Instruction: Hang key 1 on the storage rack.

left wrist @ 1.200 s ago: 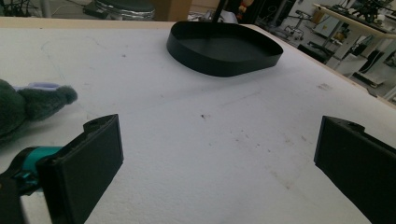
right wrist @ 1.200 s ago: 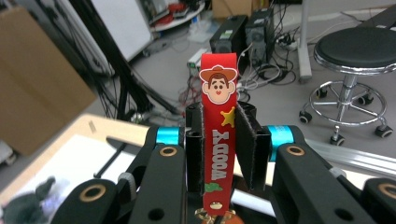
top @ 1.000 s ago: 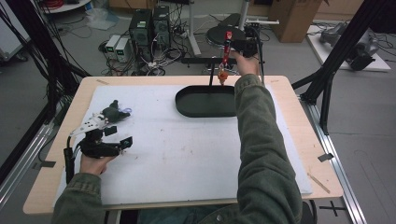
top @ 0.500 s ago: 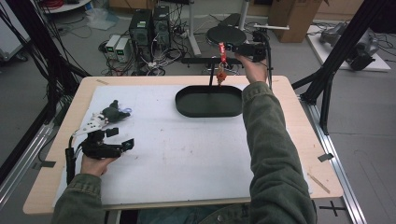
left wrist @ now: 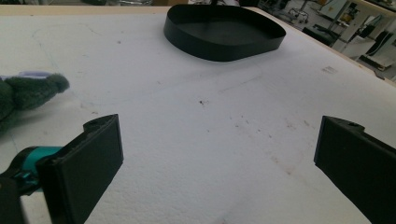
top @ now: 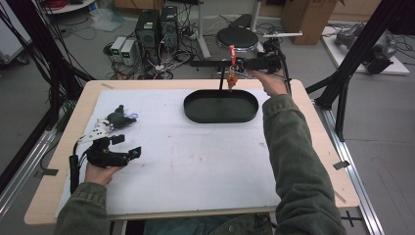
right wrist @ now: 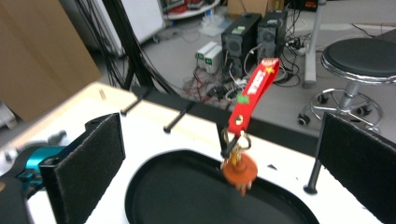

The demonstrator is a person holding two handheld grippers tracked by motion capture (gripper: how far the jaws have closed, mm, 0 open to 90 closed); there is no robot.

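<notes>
The right gripper (top: pixel 252 62) is reaching past the far edge of the table (top: pixel 313 122), its jaws having just been opening and now standing wide apart with nothing pressed between them. In the right gripper view a keychain (right wrist: pixel 245 135) with a red strap and an orange charm is hanging from a black hook of the rack (right wrist: pixel 224 140) at the table's far side, between the spread jaws but touching neither, just above the far rim of the black oval tray (right wrist: pixel 140 186). In the high view the keychain (top: pixel 231 68) is dangling over the tray's (top: pixel 195 112) back edge. The left gripper (top: pixel 128 147) is resting low over the white mat (top: pixel 205 166) near the person's side, its jaws also gaping on nothing. A dark green plush toy (top: pixel 119 119) is lying just beyond it, apart from the jaws.
</notes>
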